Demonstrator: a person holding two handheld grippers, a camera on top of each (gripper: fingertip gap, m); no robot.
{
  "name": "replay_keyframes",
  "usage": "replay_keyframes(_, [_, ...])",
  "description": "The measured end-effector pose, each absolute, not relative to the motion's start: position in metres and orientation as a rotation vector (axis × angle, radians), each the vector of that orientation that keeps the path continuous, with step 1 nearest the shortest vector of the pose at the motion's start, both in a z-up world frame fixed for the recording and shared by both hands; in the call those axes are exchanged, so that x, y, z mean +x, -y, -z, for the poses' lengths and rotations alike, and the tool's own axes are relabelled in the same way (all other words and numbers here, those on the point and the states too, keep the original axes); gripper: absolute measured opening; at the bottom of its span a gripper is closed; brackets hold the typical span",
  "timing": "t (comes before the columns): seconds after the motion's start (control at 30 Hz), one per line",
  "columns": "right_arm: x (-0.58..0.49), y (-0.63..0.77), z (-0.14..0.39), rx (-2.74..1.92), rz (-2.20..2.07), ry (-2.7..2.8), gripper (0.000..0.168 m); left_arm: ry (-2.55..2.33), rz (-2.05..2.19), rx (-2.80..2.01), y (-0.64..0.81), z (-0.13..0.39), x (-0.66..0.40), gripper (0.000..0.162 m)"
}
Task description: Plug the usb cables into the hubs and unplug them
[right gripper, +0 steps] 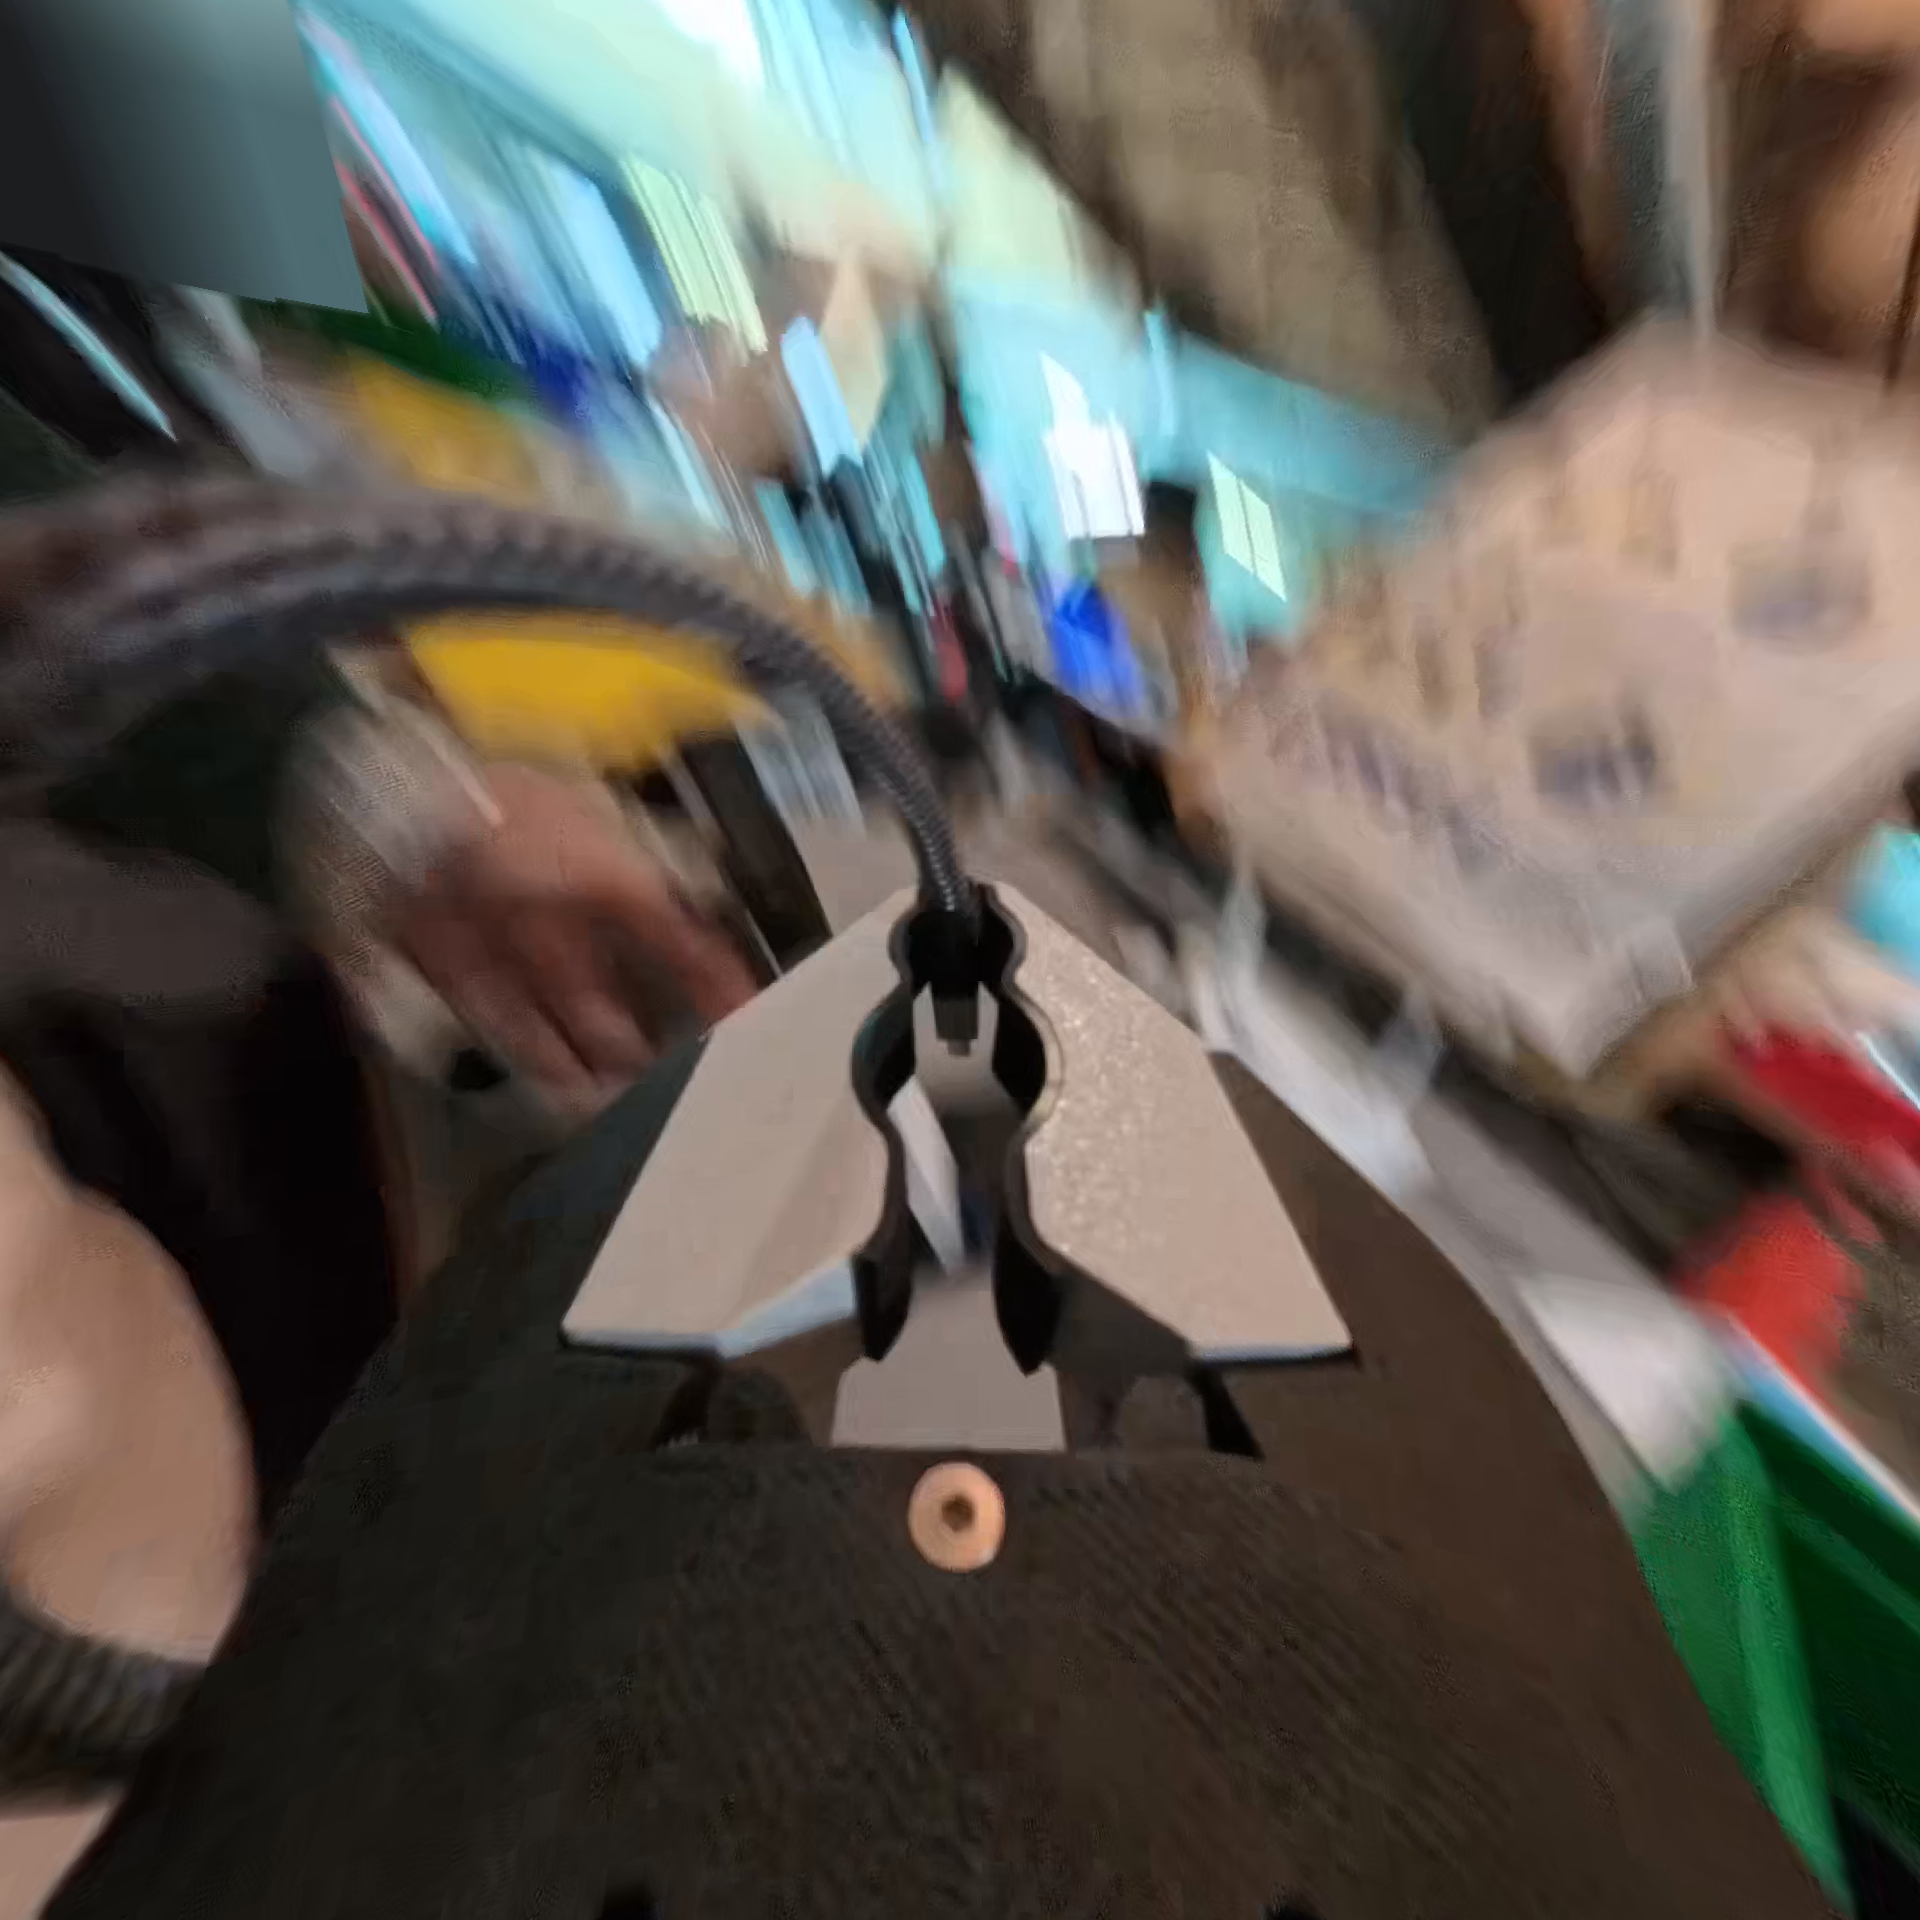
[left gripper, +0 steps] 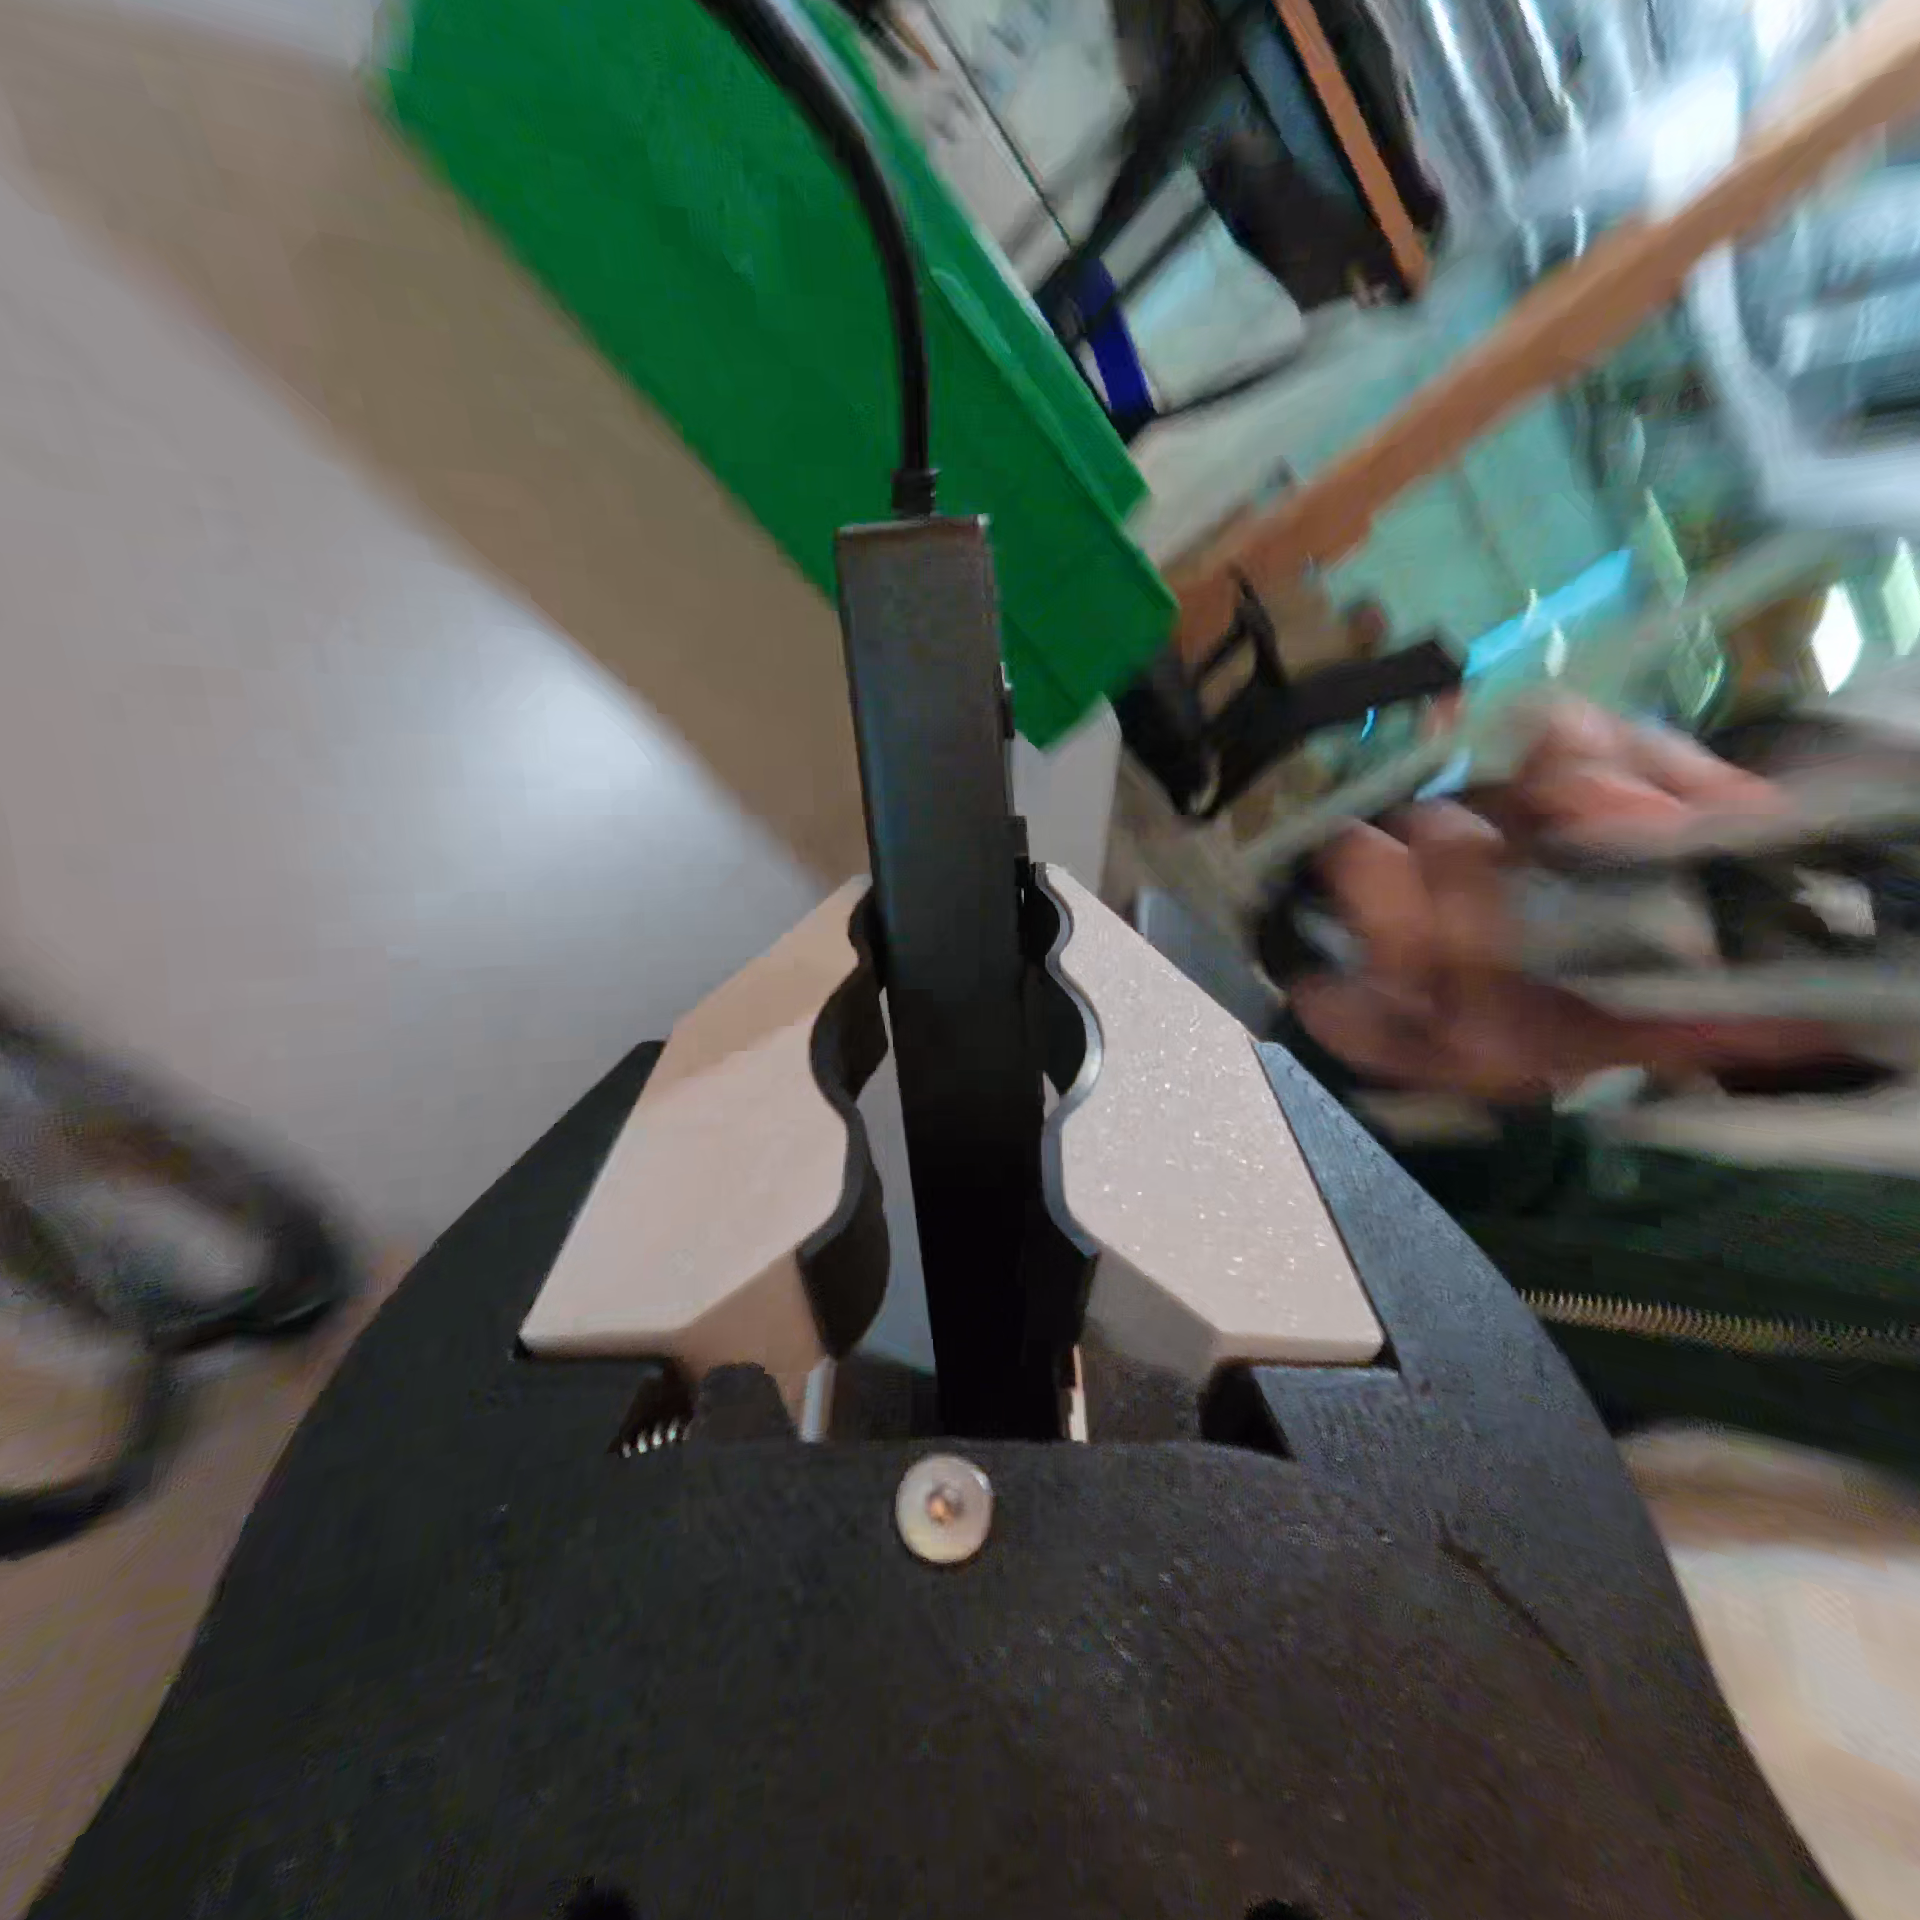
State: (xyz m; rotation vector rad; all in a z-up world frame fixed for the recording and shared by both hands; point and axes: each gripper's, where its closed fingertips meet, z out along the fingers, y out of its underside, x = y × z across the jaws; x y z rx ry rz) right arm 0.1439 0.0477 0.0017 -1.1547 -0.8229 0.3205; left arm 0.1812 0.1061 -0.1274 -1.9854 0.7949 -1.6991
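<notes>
My left gripper (left gripper: 951,914) is shut on a slim black USB hub (left gripper: 925,748) that stands on edge between its grey fingers and sticks out past the tips. The hub's own black cable (left gripper: 894,260) leaves its far end and curves up over a green bin. My right gripper (right gripper: 951,935) is shut on the plug of a braided black USB cable (right gripper: 790,675); the cable arcs up and away to the left. The plug's metal end points back between the fingers. The right wrist view is heavily blurred. A blurred hand with the other gripper (left gripper: 1558,914) shows at the right of the left wrist view.
A green plastic bin (left gripper: 748,291) stands on the pale tabletop (left gripper: 312,727) behind the hub. Loose dark cable (left gripper: 156,1247) lies blurred at the left. A green edge (right gripper: 1766,1558) shows at lower right. Cluttered shelves and a wooden beam (left gripper: 1507,343) fill the background.
</notes>
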Motion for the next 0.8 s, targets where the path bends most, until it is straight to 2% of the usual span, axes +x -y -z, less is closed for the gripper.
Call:
replay_keyframes(0.07, [0.127,-0.027,-0.039,-1.093,-0.308,0.806,0.007,-0.454,1.994,-1.98,-0.132,0.115,0.162,0.021])
replay_keyframes(0.13, [0.143,-0.03,-0.047,-1.077,-0.083,0.801,0.007,-0.681,1.828,-1.827,-0.126,0.079,0.154,0.022])
replay_keyframes(0.2, [0.167,-0.037,-0.046,-1.095,-0.09,0.73,0.007,-0.754,1.741,-1.734,-0.124,0.057,0.152,0.021])
replay_keyframes(0.3, [0.217,-0.051,-0.06,-1.111,-0.072,0.55,0.007,-0.735,1.76,-1.718,-0.128,0.064,0.15,0.021])
replay_keyframes(0.4, [0.304,-0.066,-0.066,-1.172,0.128,0.286,0.007,-0.662,1.863,-1.729,-0.13,0.075,0.149,0.021])
replay_keyframes(0.57, [0.445,-0.072,-0.04,-1.286,0.573,-0.057,0.008,-0.763,1.881,-1.669,-0.117,0.069,0.154,0.022])
replay_keyframes(0.7, [0.501,-0.089,-0.012,-1.405,0.766,-0.172,0.008,-0.743,1.965,-1.678,-0.108,0.071,0.16,0.022])
replay_keyframes(0.8, [0.526,-0.11,0.047,-1.69,0.961,-0.118,0.014,-0.776,1.973,-1.688,-0.1,0.075,0.164,0.022])
